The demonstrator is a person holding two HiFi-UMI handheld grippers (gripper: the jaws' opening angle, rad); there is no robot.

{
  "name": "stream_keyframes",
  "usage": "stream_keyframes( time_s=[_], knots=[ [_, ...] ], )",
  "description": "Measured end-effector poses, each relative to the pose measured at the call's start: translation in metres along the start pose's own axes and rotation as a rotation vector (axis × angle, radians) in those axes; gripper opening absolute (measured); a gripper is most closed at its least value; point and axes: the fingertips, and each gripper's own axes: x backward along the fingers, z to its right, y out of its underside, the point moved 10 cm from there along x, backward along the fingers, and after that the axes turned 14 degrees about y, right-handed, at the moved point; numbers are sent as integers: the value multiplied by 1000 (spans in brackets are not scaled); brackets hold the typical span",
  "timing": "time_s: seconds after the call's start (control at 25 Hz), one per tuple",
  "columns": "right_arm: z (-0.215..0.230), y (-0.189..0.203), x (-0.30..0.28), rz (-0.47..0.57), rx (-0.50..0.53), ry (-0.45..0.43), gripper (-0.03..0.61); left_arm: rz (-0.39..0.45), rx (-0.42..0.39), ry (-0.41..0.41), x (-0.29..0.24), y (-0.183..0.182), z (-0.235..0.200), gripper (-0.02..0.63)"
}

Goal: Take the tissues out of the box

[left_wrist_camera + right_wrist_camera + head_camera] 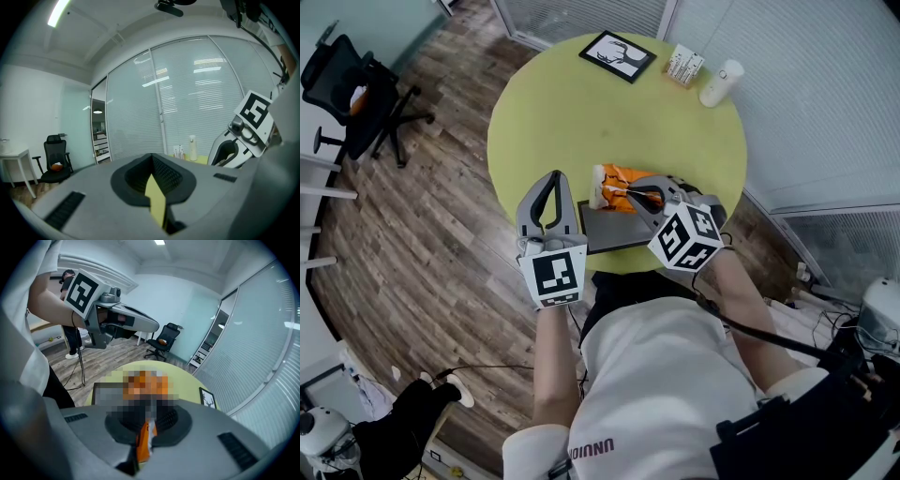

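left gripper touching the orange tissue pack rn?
Apart. The head view shows the left gripper at the table's near edge, with a strip of bare yellow table between it and the orange tissue pack.

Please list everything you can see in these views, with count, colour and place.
round table: one, yellow-green, middle of the room
wooden plank floor: one, brown, around the table
framed deer picture: one, black frame, table's far edge
small printed box: one, white, right of the picture
cylindrical bottle: one, white, right of that box
flat tray: one, dark grey, table's near edge
soft tissue pack: one, orange, at the tray's far edge
swivel office chair: one, black, on the floor left of the table
person's shirt: one, white, nearest the camera
left gripper: one, grey, jaws together and empty, left of the tray
right gripper: one, grey, jaws shut on the tissue pack
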Motion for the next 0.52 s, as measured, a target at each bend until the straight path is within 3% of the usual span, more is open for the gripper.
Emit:
stream_keyframes(
  time_s=[0.52],
  knots=[
    [1,-1,0,0,3,0,23,2,4,0,-1,-1,-1,11]
  ],
)
